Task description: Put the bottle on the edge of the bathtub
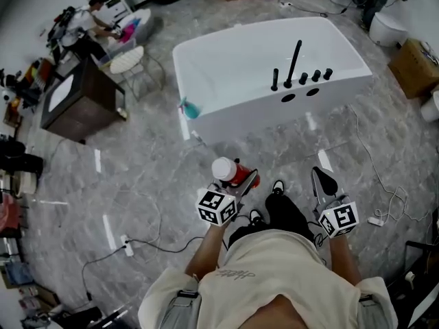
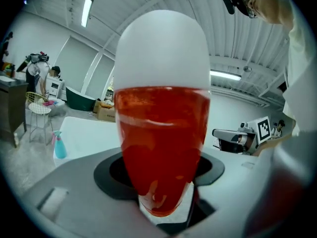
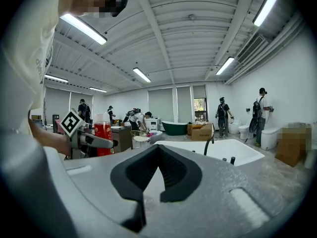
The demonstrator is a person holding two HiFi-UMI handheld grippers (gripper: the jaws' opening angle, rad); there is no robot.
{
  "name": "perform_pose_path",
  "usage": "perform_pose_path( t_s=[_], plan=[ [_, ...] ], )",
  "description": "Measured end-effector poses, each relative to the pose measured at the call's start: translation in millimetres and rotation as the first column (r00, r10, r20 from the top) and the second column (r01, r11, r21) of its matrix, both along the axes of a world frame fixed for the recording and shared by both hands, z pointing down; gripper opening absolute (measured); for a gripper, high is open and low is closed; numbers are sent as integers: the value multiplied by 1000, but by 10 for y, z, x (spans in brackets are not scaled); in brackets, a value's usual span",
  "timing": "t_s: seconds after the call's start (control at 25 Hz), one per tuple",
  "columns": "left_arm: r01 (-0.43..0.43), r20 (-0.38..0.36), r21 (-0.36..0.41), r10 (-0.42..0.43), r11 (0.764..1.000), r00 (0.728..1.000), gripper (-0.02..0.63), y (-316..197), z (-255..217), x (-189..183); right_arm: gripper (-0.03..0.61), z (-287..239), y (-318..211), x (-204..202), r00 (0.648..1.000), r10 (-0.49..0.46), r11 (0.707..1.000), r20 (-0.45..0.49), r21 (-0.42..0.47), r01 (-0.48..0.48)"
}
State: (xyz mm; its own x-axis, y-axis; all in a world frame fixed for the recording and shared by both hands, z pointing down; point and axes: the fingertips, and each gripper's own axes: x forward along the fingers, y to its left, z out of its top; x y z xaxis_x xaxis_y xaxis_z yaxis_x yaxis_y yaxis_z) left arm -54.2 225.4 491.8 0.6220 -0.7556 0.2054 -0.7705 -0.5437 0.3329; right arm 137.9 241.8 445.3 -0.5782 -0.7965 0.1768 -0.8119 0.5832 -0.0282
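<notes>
While carried apart from the white bathtub [image 1: 240, 115], one red, white-capped bottle [image 2: 161, 143] is clamped by the left gripper [image 1: 239, 181]; the right gripper [image 3: 156, 180] is closed, nothing held.

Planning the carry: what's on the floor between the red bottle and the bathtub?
Head view: only bare marble floor separates the red bottle from the bathtub.

One red bottle [image 1: 232, 171], one white bathtub [image 1: 247, 118], one teal spray bottle [image 1: 190, 108], five black tap fittings [image 1: 293, 60], and two tools: left tool [image 1: 241, 181], right tool [image 1: 322, 178].
</notes>
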Motion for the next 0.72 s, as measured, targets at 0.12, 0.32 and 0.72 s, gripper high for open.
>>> perform_pose_path(
  t_s=[0.12,0.32,0.72],
  plan=[
    [5,4,-36,-5,999,1000,299,-107,120,22,2,109,-109,24,1000,-7,1000,0,-29,7],
    [28,38,-80,-25,996,999,299,-394,238,23,2,220,-495,-45,998,-60,997,-1,-40,60],
    [16,137,-65,-7,998,991,301,-1416,13,112,2,176,-1722,-100,990,-119,992,75,-24,121]
  ],
)
